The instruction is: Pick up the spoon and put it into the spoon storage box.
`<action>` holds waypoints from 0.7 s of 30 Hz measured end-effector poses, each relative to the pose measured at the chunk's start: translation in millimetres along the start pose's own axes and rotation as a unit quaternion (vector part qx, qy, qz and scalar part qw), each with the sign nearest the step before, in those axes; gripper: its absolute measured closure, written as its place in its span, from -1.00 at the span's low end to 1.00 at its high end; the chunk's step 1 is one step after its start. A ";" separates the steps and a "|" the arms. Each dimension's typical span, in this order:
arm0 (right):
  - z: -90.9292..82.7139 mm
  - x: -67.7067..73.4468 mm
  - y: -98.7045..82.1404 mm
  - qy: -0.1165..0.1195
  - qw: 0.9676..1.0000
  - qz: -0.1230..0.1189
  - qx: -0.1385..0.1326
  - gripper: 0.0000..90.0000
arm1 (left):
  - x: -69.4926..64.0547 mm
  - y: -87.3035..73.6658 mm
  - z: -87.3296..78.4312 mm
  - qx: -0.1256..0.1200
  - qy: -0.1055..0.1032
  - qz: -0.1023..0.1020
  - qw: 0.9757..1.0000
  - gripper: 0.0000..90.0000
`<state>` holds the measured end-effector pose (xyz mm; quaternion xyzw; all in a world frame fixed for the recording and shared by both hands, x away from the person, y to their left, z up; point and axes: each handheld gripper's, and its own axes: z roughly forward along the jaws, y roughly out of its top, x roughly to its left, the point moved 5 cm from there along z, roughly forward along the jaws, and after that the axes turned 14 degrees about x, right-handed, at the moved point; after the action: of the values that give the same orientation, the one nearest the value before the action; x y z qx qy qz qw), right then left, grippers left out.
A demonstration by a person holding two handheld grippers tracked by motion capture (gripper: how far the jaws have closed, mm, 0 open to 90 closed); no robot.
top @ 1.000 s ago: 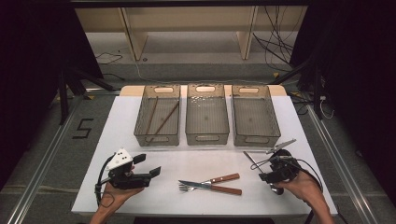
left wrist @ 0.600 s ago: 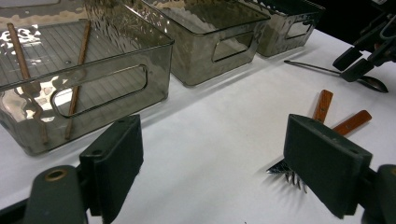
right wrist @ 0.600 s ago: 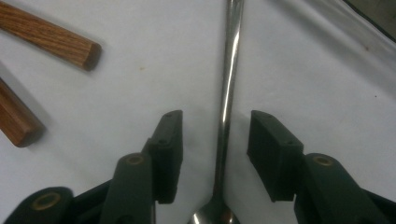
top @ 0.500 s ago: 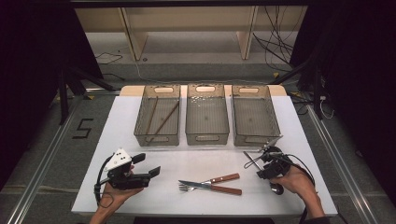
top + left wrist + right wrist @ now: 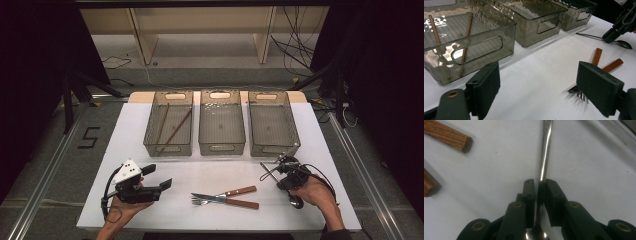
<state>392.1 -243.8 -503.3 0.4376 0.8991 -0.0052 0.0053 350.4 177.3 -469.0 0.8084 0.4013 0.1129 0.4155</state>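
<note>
Right gripper view looks straight down the spoon [image 5: 545, 152], whose thin steel handle runs away from the camera between the two black jaws, with the bowl showing at the bottom edge close to the camera. The right gripper [image 5: 539, 185] has just been closing, and its jaws now stand nearly together on the handle, just above the bowl; a sliver of gap remains on one side, so the pinch looks light rather than firm. The risk, as I judge it, is that such a narrow, polished handle held near one end could swivel or slide out once it leaves the white table [image 5: 320, 150], tipping down under its own long length. In the high view the spoon [image 5: 268, 171] lies near the right edge, just in front of the rightmost clear bin [image 5: 272, 125], angled leftward from the right gripper [image 5: 286, 167]. A wooden-handled knife [image 5: 232, 201] and fork [image 5: 225, 194] lie crossed at the near middle. The left gripper [image 5: 155, 182] hovers at the near left, jaws spread wide and holding nothing.
</note>
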 end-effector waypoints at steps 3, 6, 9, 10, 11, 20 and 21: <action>-0.2 0.7 1.4 0.002 1.000 0.002 0.007 0.84 | -0.1 0.0 0.0 0.000 0.001 0.001 1.000 -0.58; -0.3 1.5 3.1 0.000 1.000 0.000 0.013 0.89 | -0.4 0.1 -0.5 0.000 0.001 0.002 1.000 -0.58; -0.6 1.9 4.2 -0.002 1.000 -0.005 0.016 0.90 | -0.4 0.2 -0.5 0.000 0.001 0.003 1.000 -0.58; -0.7 2.0 4.1 -0.003 1.000 -0.006 0.016 0.91 | -0.5 0.1 -0.5 0.000 0.002 0.003 1.000 -0.58; -0.9 2.0 4.0 -0.002 1.000 -0.005 0.014 0.91 | -0.4 0.0 -0.6 0.000 0.002 0.003 1.000 -0.58; -1.9 3.2 3.8 -0.003 1.000 -0.015 0.009 0.91 | -0.2 0.2 -1.0 -0.002 0.002 0.001 1.000 -0.58; -1.9 3.6 3.8 -0.004 1.000 -0.014 0.008 0.91 | -0.2 0.2 -1.1 -0.002 0.002 0.001 1.000 -0.58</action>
<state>392.9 -238.6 -501.4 0.4247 0.9052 -0.0145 0.0050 349.8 177.7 -468.2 0.8078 0.4009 0.1162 0.4162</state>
